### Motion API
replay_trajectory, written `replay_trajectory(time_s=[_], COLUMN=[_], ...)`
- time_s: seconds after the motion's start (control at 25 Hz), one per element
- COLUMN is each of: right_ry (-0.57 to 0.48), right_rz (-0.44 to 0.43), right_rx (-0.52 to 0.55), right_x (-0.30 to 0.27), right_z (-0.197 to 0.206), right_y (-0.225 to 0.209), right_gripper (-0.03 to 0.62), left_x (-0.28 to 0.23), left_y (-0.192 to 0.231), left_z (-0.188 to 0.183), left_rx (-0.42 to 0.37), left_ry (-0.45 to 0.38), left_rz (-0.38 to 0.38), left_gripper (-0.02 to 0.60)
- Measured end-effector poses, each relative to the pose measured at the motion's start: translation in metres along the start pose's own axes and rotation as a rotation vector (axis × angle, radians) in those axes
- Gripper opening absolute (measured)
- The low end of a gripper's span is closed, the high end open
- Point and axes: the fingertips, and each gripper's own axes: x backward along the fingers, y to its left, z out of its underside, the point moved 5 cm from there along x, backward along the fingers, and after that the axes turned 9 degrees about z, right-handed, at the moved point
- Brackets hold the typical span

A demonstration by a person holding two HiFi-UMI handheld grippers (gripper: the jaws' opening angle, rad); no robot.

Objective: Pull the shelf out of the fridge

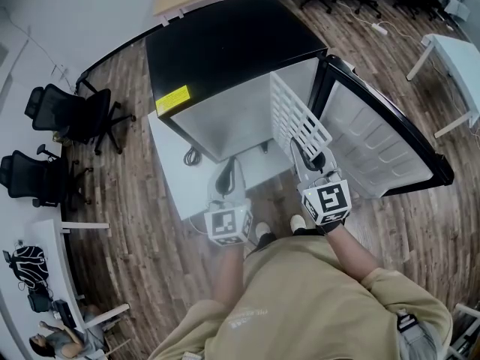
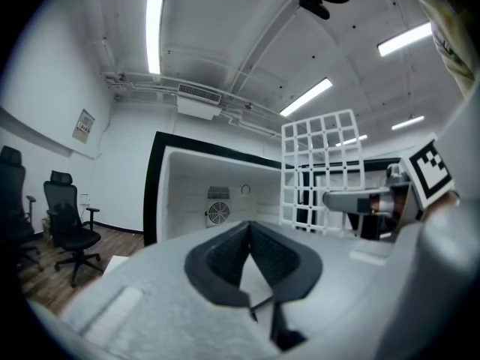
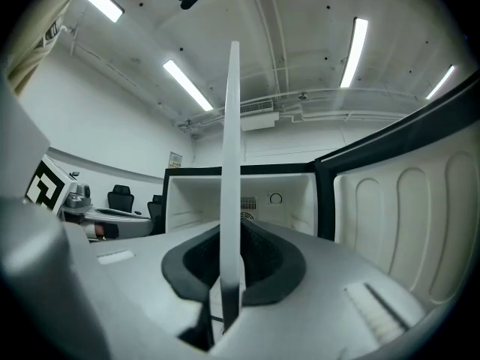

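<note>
A black mini fridge (image 1: 225, 43) stands on the floor with its door (image 1: 375, 148) swung open to the right. The white wire shelf (image 1: 298, 122) is outside the fridge, standing on edge in front of the opening. My right gripper (image 1: 319, 163) is shut on the shelf's near edge. In the right gripper view the shelf (image 3: 232, 163) shows as a thin upright strip clamped between the pads of that gripper (image 3: 229, 276). My left gripper (image 1: 227, 177) hovers to the shelf's left, shut with nothing in it (image 2: 250, 227). The left gripper view shows the shelf grid (image 2: 322, 171) at its right.
The fridge cavity (image 3: 262, 201) shows bare white walls and a rear fan. A white board (image 1: 176, 178) with a cable lies under the fridge's front. Office chairs (image 1: 67, 115) stand at the left, white tables (image 1: 457, 58) at the right, and a seated person (image 1: 52, 340) at the lower left.
</note>
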Motion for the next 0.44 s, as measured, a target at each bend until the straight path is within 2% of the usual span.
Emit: replay_trajectory(time_s=[0.44], right_ry=[0.017], right_rz=[-0.017], right_rx=[-0.044], right_x=[-0.003], right_z=[0.011], right_y=[-0.003], right_gripper=[0.029], left_x=[-0.004], left_y=[-0.006], left_z=[0.009], left_rx=[-0.005], left_ry=[0.019], left_rz=[0.004], left_gripper=[0.002])
